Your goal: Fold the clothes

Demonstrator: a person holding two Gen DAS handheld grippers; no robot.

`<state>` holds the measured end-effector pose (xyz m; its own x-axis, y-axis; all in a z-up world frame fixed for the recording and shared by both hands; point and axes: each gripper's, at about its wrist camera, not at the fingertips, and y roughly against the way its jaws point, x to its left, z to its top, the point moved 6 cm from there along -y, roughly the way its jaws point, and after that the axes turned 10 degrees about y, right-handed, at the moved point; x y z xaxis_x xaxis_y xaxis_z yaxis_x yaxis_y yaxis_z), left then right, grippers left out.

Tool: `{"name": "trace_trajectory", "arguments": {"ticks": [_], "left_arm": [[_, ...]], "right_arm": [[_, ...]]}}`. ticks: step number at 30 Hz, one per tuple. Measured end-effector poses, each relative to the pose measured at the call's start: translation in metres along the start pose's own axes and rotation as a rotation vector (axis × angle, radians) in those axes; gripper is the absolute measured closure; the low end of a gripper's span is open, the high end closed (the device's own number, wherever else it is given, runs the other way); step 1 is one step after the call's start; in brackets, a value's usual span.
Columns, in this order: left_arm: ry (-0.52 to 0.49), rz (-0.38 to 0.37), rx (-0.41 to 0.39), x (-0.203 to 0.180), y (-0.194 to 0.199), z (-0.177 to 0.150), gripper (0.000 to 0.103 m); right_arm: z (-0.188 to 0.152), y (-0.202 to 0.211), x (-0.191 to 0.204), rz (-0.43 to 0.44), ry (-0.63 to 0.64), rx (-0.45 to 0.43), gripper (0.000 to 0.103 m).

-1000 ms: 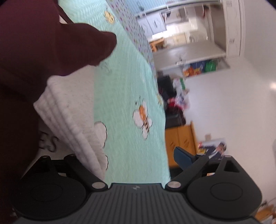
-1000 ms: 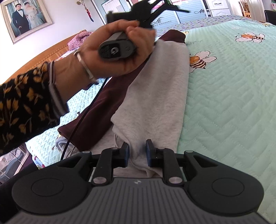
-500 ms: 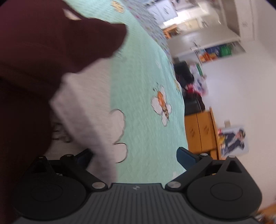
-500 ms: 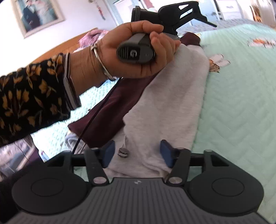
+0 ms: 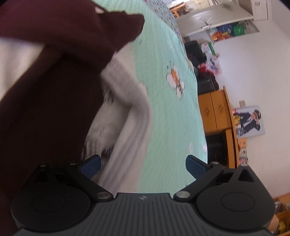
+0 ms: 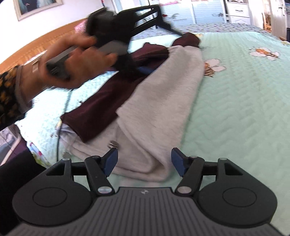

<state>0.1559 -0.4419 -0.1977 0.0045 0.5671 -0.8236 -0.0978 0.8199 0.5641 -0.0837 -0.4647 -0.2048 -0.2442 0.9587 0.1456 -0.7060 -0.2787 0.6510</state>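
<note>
A grey fleece garment point(image 6: 163, 101) lies folded lengthwise on the mint bee-print bedspread point(image 6: 244, 109). A maroon garment point(image 6: 101, 109) lies along its left side. My right gripper point(image 6: 145, 160) is at the grey garment's near end. Its jaws are opening, and the grey fold lies between the pads without being pressed. A person's hand point(image 6: 81, 59) holds the left gripper over the maroon cloth, blurred. In the left wrist view my left gripper point(image 5: 143, 165) stands open. The maroon garment point(image 5: 54, 90) fills the left and the grey garment point(image 5: 134, 127) runs between the pads.
A wooden headboard point(image 6: 45, 41) and a framed picture point(image 6: 36, 5) are behind the bed. A black cable point(image 6: 59, 127) trails across the bed's left edge. Beyond the bed's far side stand a wooden cabinet point(image 5: 213, 110), a poster point(image 5: 248, 121) and white cupboards point(image 6: 239, 10).
My right gripper has let go of the grey garment's edge and spread its jaws. The left gripper has swung over the clothes, and its left pad now shows clear of the grey cloth.
</note>
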Motion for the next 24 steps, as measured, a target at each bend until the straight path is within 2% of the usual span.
{"name": "trace_trajectory", "arguments": {"ticks": [4, 9, 12, 14, 17, 20, 22, 24], "left_arm": [[0.018, -0.013, 0.044, 0.012, 0.003, -0.032, 0.001], [0.102, -0.16, 0.09, 0.013, 0.018, -0.069, 0.001], [0.086, -0.183, 0.107, 0.009, 0.03, -0.089, 0.002], [0.049, -0.159, 0.074, 0.009, 0.043, -0.096, 0.002], [0.026, -0.071, -0.007, 0.017, 0.063, -0.096, 0.002], [0.034, -0.049, -0.049, 0.022, 0.079, -0.096, 0.002], [0.036, -0.046, -0.078, 0.027, 0.09, -0.095, 0.001], [0.033, -0.048, -0.095, 0.031, 0.099, -0.095, 0.001]], "right_arm": [[-0.006, 0.007, -0.003, -0.038, 0.015, 0.008, 0.036], [-0.009, 0.017, -0.007, -0.072, -0.005, 0.005, 0.036], [-0.01, 0.023, -0.007, -0.088, -0.005, 0.003, 0.036], [-0.01, 0.028, -0.007, -0.098, 0.007, 0.002, 0.036], [-0.013, 0.031, -0.003, -0.072, 0.041, 0.028, 0.036], [-0.014, 0.037, 0.003, -0.046, 0.078, 0.044, 0.036], [-0.008, 0.045, 0.004, -0.036, 0.06, 0.008, 0.036], [0.003, 0.057, 0.0, -0.021, 0.013, -0.065, 0.036]]}}
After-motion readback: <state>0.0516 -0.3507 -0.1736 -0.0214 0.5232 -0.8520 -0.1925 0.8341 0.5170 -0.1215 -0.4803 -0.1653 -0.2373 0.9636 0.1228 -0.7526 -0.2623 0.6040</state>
